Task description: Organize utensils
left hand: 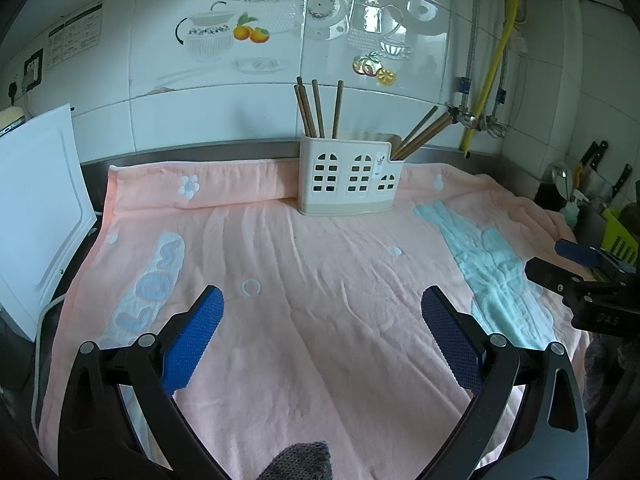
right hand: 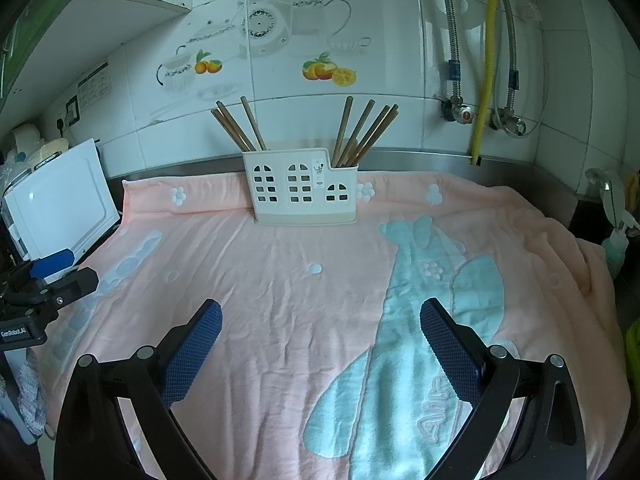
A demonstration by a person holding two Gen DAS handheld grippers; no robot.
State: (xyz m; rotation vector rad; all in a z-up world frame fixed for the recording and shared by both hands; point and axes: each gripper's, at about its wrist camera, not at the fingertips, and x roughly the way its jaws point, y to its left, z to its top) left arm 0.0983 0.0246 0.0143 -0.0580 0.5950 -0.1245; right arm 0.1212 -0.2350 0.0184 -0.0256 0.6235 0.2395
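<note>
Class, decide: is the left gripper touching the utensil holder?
Apart. The left wrist view shows bare pink towel between the open left gripper and the utensil holder.

Home kitchen: tiled wall (right hand: 400, 60), knives (left hand: 596, 156), chopstick holder (right hand: 302, 186)

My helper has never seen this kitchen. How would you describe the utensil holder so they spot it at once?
Find the pink towel covering the counter; at its far edge, against the tiled wall, stands the cream utensil holder. Its house-shaped window cutouts and brown chopsticks sticking out set it apart.
</note>
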